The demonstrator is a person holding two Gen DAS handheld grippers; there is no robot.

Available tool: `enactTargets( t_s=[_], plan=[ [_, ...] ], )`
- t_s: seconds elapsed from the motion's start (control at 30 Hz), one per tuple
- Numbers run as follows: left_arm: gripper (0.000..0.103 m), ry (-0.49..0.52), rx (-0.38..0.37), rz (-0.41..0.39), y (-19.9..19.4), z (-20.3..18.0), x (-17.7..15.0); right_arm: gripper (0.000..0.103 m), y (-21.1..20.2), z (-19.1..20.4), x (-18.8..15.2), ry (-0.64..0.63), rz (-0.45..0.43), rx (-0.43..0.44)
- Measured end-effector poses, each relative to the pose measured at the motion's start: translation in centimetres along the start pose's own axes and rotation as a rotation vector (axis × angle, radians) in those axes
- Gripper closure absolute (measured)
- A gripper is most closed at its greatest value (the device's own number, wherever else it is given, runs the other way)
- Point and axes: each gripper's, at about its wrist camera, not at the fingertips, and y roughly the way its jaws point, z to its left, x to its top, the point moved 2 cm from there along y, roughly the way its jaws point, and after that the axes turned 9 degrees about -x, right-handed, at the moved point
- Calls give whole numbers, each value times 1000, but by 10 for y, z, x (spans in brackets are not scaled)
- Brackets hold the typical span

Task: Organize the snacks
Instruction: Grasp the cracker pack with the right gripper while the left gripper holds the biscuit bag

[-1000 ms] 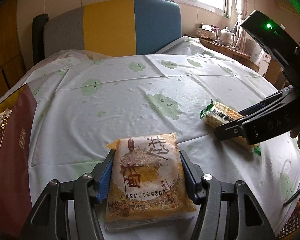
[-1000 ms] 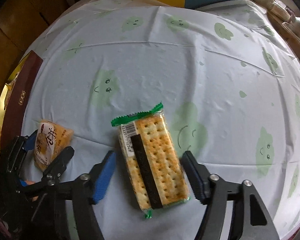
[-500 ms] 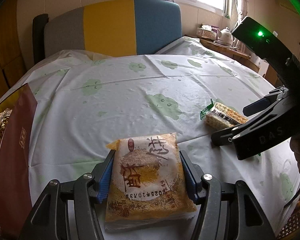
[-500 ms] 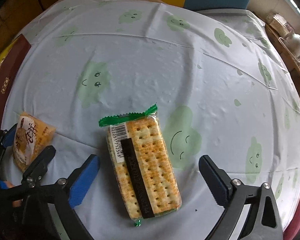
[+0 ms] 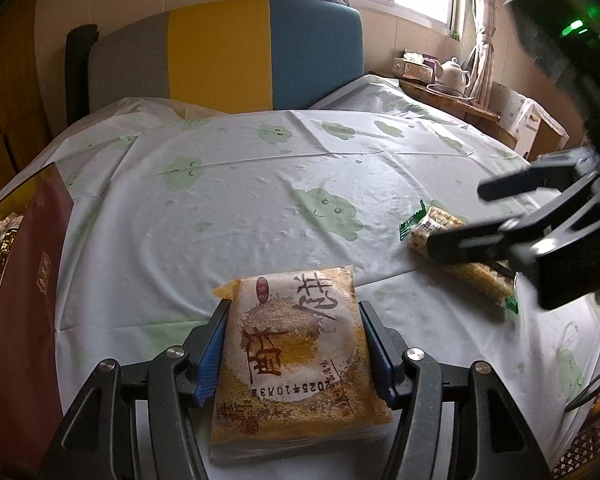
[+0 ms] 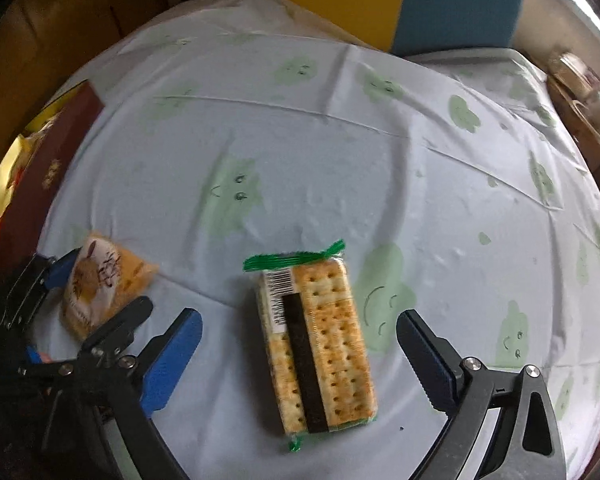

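Observation:
My left gripper (image 5: 294, 340) is shut on a yellow cake packet (image 5: 296, 356) with red characters, low over the table; both blue pads press its sides. It also shows in the right wrist view (image 6: 100, 284). A cracker pack (image 6: 320, 344) with green ends and a dark stripe lies flat on the tablecloth. My right gripper (image 6: 300, 352) hangs above it, wide open, fingers well apart from its sides. In the left wrist view the cracker pack (image 5: 440, 224) lies partly hidden behind the right gripper (image 5: 480, 216).
A dark red box (image 5: 24, 300) holding several snacks stands at the table's left edge, also in the right wrist view (image 6: 48, 164). A chair back (image 5: 220, 52) stands behind the table. A side table with a teapot (image 5: 454, 74) is at the far right.
The right gripper opened wide and lifted up from around the cracker pack, which stays on the cloth. The left gripper still holds the cake packet in place.

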Motion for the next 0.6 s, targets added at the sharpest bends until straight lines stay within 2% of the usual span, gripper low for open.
enactTargets(
  t_s=[0.1,0.13,0.2,0.27,0.3,0.47,0.6],
  plan=[
    [42,0,-1,0,0,0,0,6,-18,3,-1,-45,-113,4],
    [42,1,-1,0,0,1,0,10,-20,2,-2,-48,-114,0],
    [42,2,-1,0,0,1,0,33,-21,-3,-4,-30,-98,-31],
    [42,3,0,0,0,1,0,38,-14,-14,-4,26,-47,-13],
    [41,3,1,0,0,1,0,38,-10,-17,-4,50,-22,14],
    [41,5,4,1,0,0,0,38,1,-15,-3,40,13,37],
    [41,6,6,2,0,-1,0,38,18,-10,-5,17,71,-27]
  ],
)
